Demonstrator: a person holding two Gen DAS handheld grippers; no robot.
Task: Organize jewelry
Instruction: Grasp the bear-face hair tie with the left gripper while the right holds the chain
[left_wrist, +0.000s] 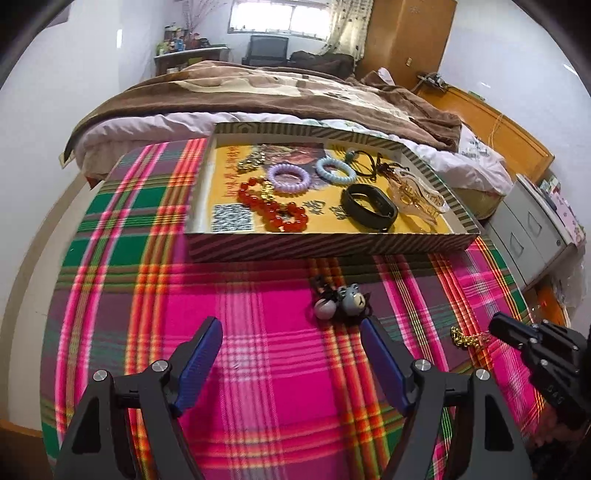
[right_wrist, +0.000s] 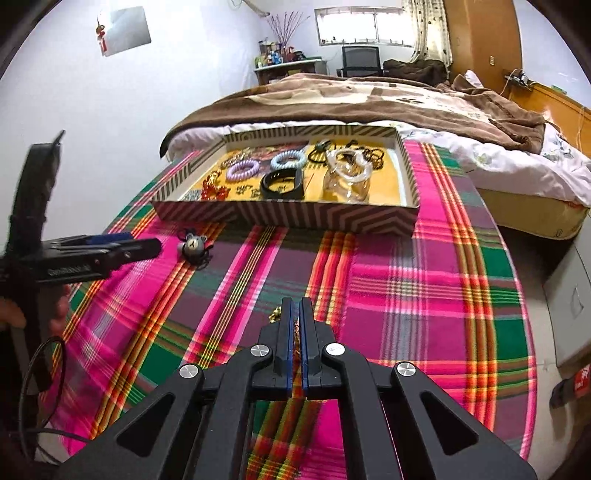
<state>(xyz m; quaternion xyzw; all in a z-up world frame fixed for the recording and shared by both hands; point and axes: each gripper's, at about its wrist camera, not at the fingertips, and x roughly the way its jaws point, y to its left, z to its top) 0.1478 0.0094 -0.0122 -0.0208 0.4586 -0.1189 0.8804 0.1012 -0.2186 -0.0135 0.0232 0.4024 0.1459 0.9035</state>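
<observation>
Now the right hand-held gripper (right_wrist: 295, 306) is closed narrowly on a thin gold metal chain (left_wrist: 466, 338), which lies on the pink plaid cloth (right_wrist: 388, 288) of the worktop; the chain is mostly hidden between the pads, so I cannot say surely how much of it is caught. Ahead of it, well apart, stands the shallow striped cardboard tray (right_wrist: 295, 216) with bracelets already inside. The left hand-held gripper (left_wrist: 291, 328) hangs wide and holds nothing. Its right fingertip is just beside the small grey bear charm (left_wrist: 349, 299), which lies slightly to the right of its centre line.
</observation>
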